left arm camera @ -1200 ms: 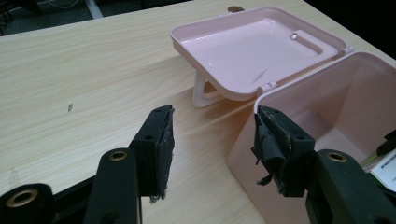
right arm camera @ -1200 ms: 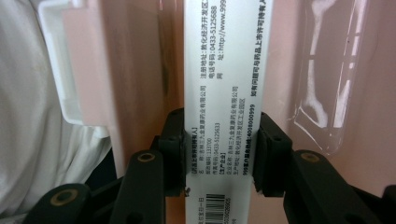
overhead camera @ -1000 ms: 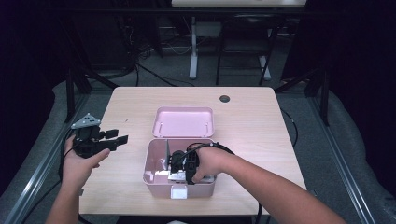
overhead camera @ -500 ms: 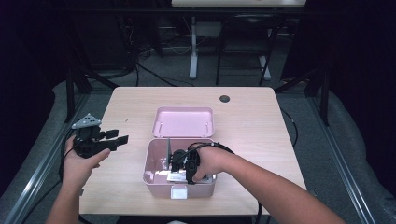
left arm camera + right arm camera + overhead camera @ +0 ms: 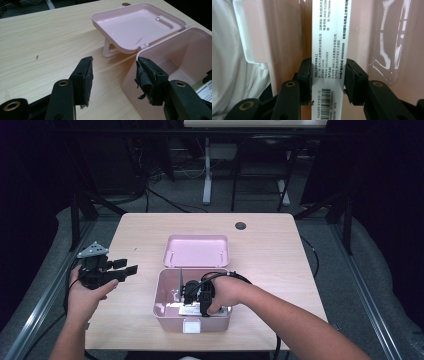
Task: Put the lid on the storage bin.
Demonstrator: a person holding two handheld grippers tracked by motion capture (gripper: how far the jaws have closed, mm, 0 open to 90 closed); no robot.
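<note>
A pink box point(image 5: 165, 307) sits on the table point(image 5: 280, 250), lid point(image 5: 197, 251) laid back. Inside it stands a narrow white carton point(image 5: 329, 50) with black print and a barcode, pinched by the right gripper point(image 5: 327, 80). The left gripper point(image 5: 113, 75) hovers wide open and bare beside the box.

A light wooden table point(image 5: 150, 235) with rounded corners and a pale grain carries the things. Near its far edge, right of the middle, a small dark round cap point(image 5: 241, 225) sits in the surface. A pink plastic storage box point(image 5: 165, 312) stands near the near edge, about in the middle of its width. The hinged pink lid point(image 5: 197, 251) of the box is folded back toward the far edge and lies open on the table, propped on its white handle point(image 5: 108, 50).
</note>
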